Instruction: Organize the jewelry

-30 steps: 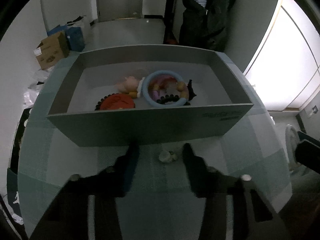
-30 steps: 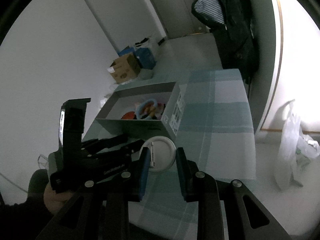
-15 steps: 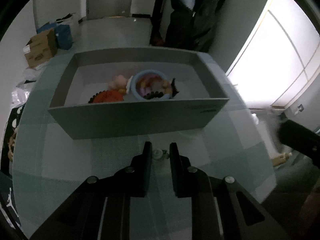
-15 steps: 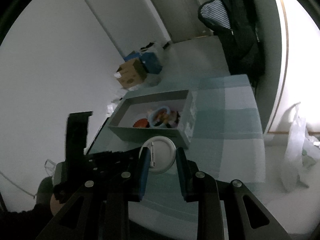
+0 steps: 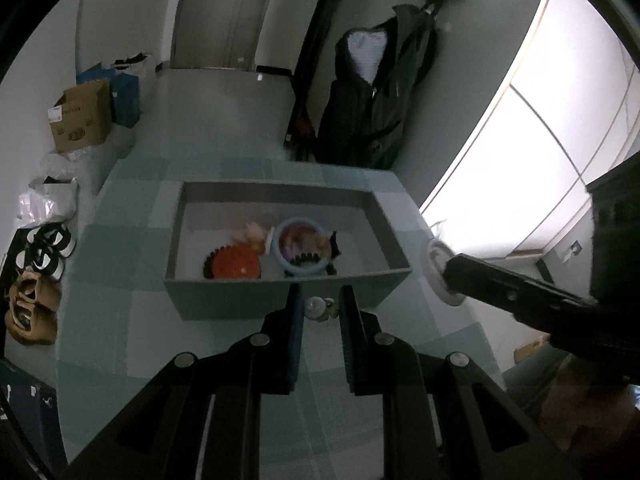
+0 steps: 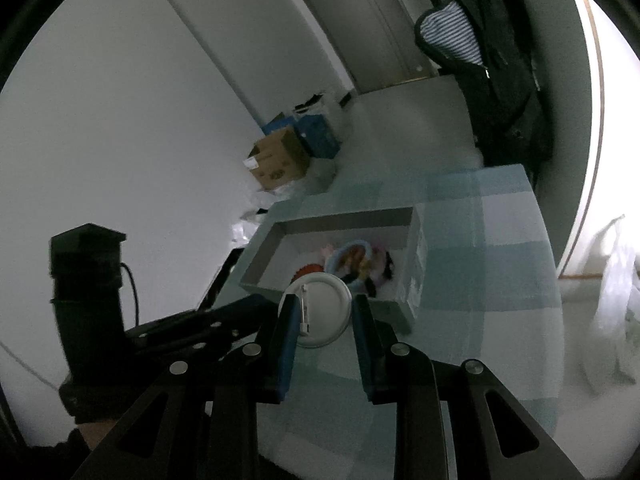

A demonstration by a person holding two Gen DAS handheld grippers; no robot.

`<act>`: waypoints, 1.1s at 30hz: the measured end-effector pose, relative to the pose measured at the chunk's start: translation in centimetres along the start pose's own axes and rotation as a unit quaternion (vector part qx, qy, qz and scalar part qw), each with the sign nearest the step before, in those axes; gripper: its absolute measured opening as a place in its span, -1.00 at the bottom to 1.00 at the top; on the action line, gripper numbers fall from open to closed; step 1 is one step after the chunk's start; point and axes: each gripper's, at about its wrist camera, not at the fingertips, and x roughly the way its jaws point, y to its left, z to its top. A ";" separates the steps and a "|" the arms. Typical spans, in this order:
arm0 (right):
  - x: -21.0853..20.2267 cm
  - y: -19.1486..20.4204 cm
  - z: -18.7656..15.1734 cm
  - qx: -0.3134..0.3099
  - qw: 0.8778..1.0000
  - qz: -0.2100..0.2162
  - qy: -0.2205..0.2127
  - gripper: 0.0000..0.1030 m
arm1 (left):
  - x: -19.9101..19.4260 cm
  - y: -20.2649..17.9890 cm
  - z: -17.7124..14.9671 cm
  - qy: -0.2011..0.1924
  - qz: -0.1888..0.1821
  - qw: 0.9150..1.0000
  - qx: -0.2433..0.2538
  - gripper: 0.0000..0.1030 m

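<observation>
Mid-transfer, judging by the frames: both grippers are loaded, box not yet reached.

Left gripper (image 5: 320, 308): jaws clamped on a small pale trinket (image 5: 319, 307), probably an earring or charm, too small to tell. It's held off the desk (image 5: 104, 240), in front of the near wall of the grey box (image 5: 224, 300).

Right gripper (image 6: 323, 320): jaws clamped on a white round badge (image 6: 320, 308) with its pin back facing the camera, near the box's near right corner.

Next move: carry each piece over the near wall, lower it onto bare box floor, then let go. The left half of the floor looks free.

Count:
- 1 box
- 2 pieces held
- in the box: 1 red disc (image 5: 235, 263), 1 blue ring (image 5: 302, 247), 1 pink item, plus beads I can't separate
</observation>
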 end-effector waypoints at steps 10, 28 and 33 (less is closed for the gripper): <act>2.2 0.1 2.2 -0.005 1.000 0.013 0.007 -0.51 | 3.8 2.4 2.3 -0.008 -0.015 1.000 -0.018 -0.76; 7.2 -1.3 5.3 -0.002 0.999 0.043 0.028 -0.51 | 7.4 4.7 4.7 0.008 -0.024 0.999 -0.048 -0.76; 7.9 -1.9 5.5 0.006 0.998 0.051 0.031 -0.51 | 8.7 4.9 5.1 0.019 -0.025 0.998 -0.051 -0.76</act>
